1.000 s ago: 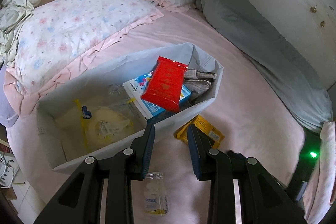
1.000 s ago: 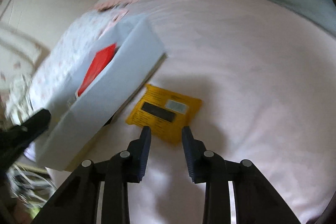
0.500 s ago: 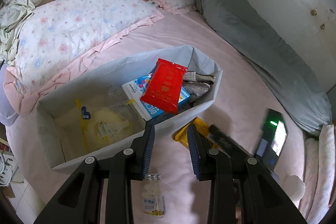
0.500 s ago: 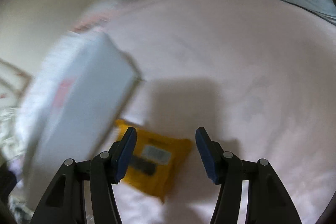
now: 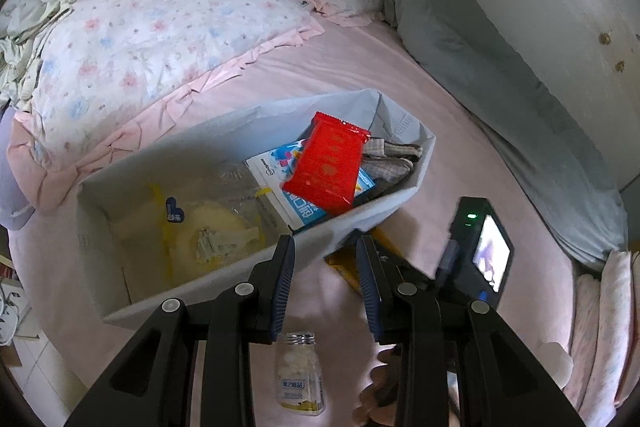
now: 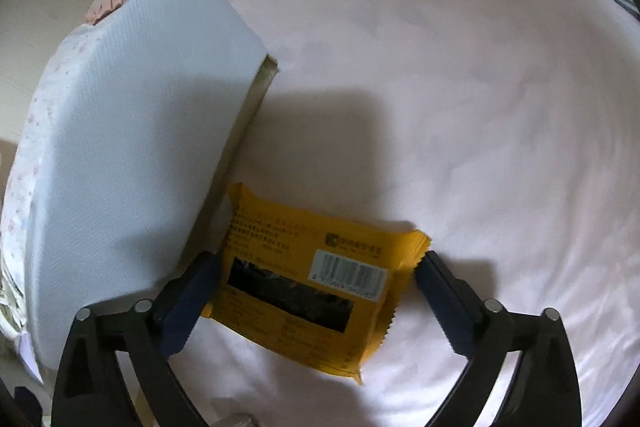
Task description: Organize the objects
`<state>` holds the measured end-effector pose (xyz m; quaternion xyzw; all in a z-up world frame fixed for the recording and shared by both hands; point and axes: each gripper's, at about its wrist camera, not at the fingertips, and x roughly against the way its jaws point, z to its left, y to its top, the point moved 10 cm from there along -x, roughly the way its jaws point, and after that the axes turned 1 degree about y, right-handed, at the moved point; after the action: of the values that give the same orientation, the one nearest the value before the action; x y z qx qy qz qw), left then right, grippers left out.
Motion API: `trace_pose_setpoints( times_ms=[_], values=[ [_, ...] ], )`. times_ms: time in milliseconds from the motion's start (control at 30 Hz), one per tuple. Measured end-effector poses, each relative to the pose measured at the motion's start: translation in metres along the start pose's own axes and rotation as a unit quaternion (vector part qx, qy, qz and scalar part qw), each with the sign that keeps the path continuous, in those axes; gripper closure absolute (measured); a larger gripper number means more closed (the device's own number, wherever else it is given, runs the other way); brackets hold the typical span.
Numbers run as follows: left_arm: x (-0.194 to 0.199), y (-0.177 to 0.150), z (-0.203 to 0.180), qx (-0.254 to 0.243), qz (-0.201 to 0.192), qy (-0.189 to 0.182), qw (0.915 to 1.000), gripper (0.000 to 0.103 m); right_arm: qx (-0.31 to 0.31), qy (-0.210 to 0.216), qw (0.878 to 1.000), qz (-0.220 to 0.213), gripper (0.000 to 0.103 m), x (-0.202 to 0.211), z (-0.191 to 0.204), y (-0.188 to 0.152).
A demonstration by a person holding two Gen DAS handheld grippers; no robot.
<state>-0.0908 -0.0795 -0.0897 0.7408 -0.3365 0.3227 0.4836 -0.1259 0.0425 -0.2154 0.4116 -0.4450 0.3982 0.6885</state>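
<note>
While the right tongs [image 6: 316, 301] are spread wide, their two dark blue pads sit on either side of a yellow snack packet [image 6: 308, 287] that lies flat on the pink bed sheet [image 6: 460, 87]. The left pad sits at the packet's left edge; the right pad is at its crimped right corner. Whether either pad presses the packet cannot be told. The packet shows a white barcode label and a dark window. Just to its left stands the pale grey wall of a fabric storage bin [image 6: 132, 131].

Seen from the left wrist, the left tongs [image 5: 326, 287] are partly spread and hold nothing, hovering above the bin's [image 5: 248, 267] near rim. Below them, a small clear bottle [image 5: 300, 375] with a white label lies on the sheet. Inside the bin are a red packet [image 5: 328, 163] leaning on a blue and white box [image 5: 292, 195], folded checked cloth [image 5: 388, 159] and a clear bag with yellowish contents [image 5: 208, 231]. Beyond the bin lie floral pillows [image 5: 160, 23] and a grey rolled blanket [image 5: 480, 51].
</note>
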Motion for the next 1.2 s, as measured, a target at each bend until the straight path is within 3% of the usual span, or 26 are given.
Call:
trace_pose_setpoints(
  times_ms=[133, 233, 300, 333, 367, 533, 667, 767, 933, 1000, 1067, 1133, 1200],
  values=[
    [-0.002, -0.003, -0.005, -0.017, 0.003, 0.012, 0.9998, 0.071, 0.061, -0.074, 0.995, 0.004, 0.0, -0.009, 0.011, -0.004],
    [-0.002, -0.003, -0.006, -0.031, -0.002, 0.025, 0.9992, 0.071, 0.071, -0.068, 0.995, 0.008, 0.0, -0.009, 0.013, -0.002],
    [-0.002, -0.003, -0.004, -0.036, -0.004, 0.034, 0.9988, 0.071, 0.057, -0.046, 0.997, 0.009, 0.007, -0.004, 0.009, 0.002],
    [-0.002, -0.003, -0.003, -0.037, -0.004, 0.036, 0.9987, 0.071, 0.048, -0.044, 0.998, 0.009, 0.02, 0.0, 0.005, 0.005],
    [-0.004, -0.003, -0.002, -0.037, -0.002, 0.038, 0.9986, 0.071, 0.038, -0.04, 0.998, 0.009, 0.024, 0.005, 0.0, 0.008],
    [-0.015, -0.007, 0.004, -0.043, 0.014, 0.053, 0.9976, 0.071, -0.038, 0.076, 0.996, 0.028, 0.025, 0.021, -0.017, 0.019],
    [-0.015, -0.008, 0.003, -0.046, 0.015, 0.049, 0.9976, 0.071, -0.087, 0.172, 0.981, 0.011, 0.025, 0.053, -0.023, 0.03],
    [-0.011, -0.007, 0.0, -0.031, 0.014, 0.021, 0.9992, 0.071, -0.091, 0.259, 0.961, -0.032, 0.025, 0.093, -0.009, 0.043],
    [0.0, -0.004, -0.017, -0.025, 0.002, -0.051, 0.9984, 0.071, -0.06, 0.4, 0.91, -0.085, 0.025, 0.139, 0.057, 0.064],
    [0.006, 0.0, -0.023, -0.029, -0.01, -0.075, 0.9967, 0.069, -0.046, 0.422, 0.902, -0.084, 0.024, 0.141, 0.08, 0.068],
    [0.011, 0.004, -0.027, -0.039, -0.025, -0.085, 0.9953, 0.065, -0.024, 0.419, 0.905, -0.07, 0.024, 0.129, 0.102, 0.072],
    [0.016, 0.01, -0.025, -0.049, -0.045, -0.076, 0.9949, 0.063, -0.008, 0.415, 0.908, -0.052, 0.025, 0.126, 0.113, 0.062],
    [0.019, 0.015, -0.018, -0.054, -0.059, -0.053, 0.9954, 0.061, -0.001, 0.44, 0.898, -0.031, 0.027, 0.13, 0.118, 0.047]
  ],
)
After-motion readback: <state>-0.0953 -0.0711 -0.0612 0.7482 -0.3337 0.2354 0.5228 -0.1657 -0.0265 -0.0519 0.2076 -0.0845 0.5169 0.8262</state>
